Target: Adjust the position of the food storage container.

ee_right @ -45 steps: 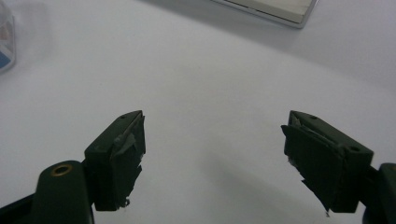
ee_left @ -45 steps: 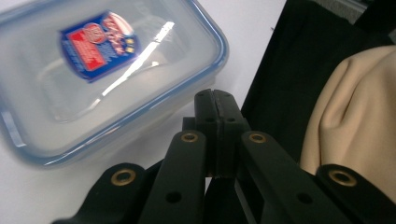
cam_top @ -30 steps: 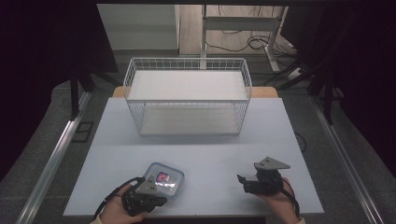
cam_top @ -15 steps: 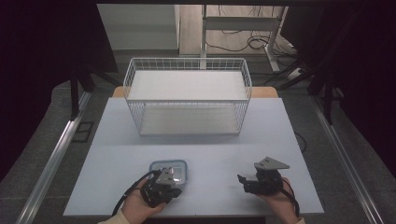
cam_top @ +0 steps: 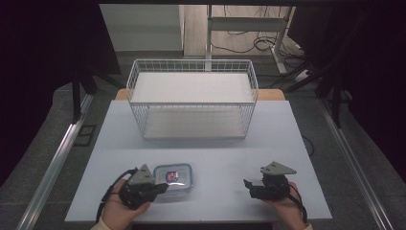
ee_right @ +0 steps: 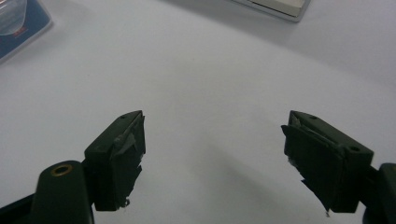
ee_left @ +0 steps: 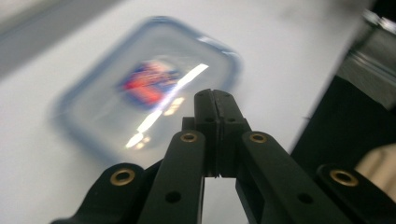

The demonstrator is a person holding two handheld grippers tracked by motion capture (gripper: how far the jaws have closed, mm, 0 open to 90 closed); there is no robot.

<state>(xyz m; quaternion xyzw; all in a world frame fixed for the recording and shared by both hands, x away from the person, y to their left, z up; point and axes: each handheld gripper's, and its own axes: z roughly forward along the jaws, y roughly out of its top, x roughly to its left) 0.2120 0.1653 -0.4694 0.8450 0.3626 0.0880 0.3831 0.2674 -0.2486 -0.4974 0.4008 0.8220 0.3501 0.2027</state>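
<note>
Blurry container (ee_left: 144, 88) lid w/ unreadable label, beyond closed left claw (ee_left: 215, 100).

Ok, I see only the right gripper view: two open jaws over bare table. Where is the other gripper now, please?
Observer: The left gripper is at the near left of the table, at the edge of a lidded box.
Operator: Is it holding the box?
Observer: No. In the left gripper view its jaws are pressed together with nothing between them, above the lid.
Operator: Anything else on the table?
Observer: A white wire basket stands at the far side.
</note>
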